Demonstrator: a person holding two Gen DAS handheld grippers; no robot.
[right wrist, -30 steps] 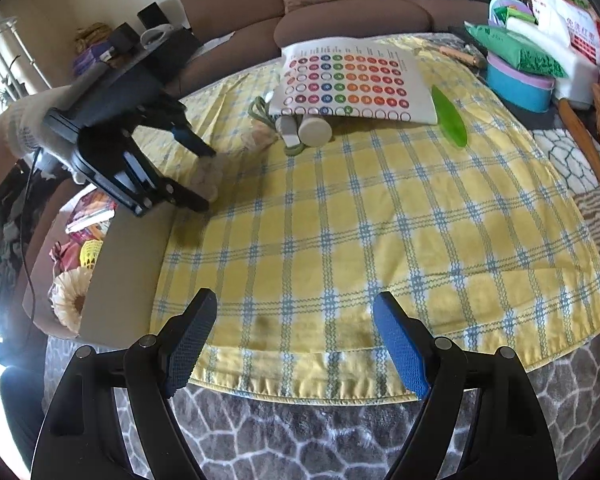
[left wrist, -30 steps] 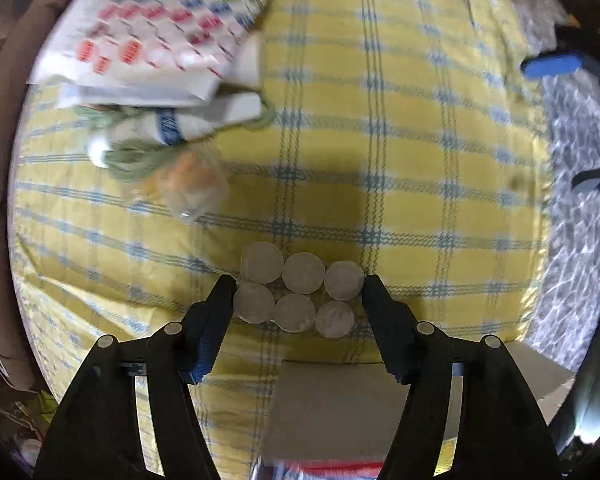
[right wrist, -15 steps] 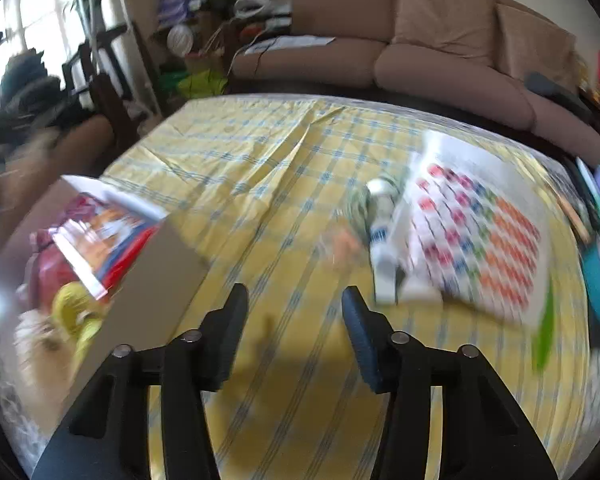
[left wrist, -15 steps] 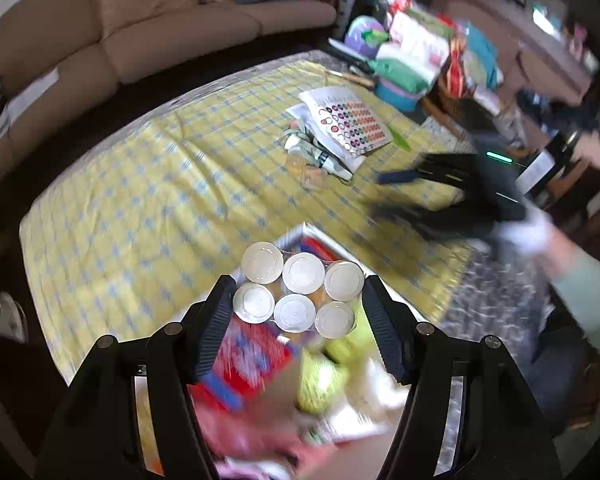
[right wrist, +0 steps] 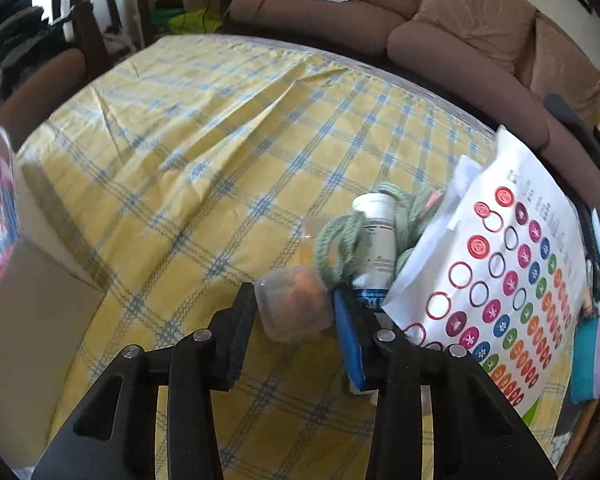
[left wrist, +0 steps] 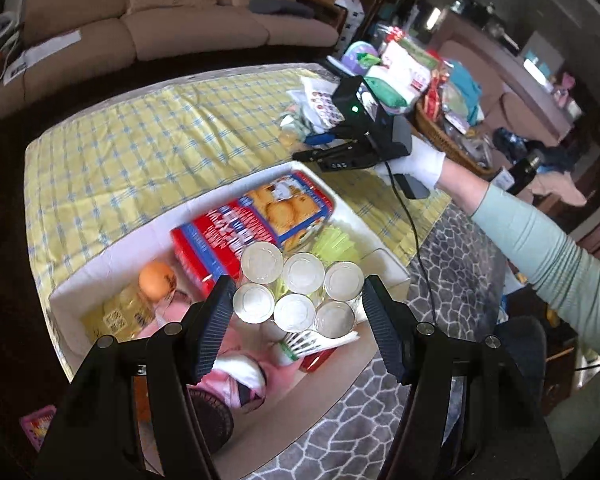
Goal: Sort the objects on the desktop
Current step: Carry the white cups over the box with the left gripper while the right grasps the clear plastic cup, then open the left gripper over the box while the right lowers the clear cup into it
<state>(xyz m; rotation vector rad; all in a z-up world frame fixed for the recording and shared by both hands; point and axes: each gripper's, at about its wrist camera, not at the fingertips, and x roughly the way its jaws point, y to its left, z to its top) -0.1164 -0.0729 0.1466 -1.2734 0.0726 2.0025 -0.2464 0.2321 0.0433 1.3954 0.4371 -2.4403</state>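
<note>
My left gripper is shut on a pack of six small round-lidded cups and holds it above a white cardboard box. The box holds a red and blue biscuit packet, an orange ball and other items. My right gripper is open, its fingers on either side of a small clear plastic container with something orange inside on the yellow checked tablecloth. The right gripper also shows in the left wrist view.
Next to the clear container lie a white tube wrapped in green yarn and a sheet with coloured dots. A brown sofa runs behind the table. The box corner stands at the table's left edge.
My left gripper has carried the cup pack from the tablecloth to above the box. My right gripper has moved in to the clear container, which now sits between its fingers.
</note>
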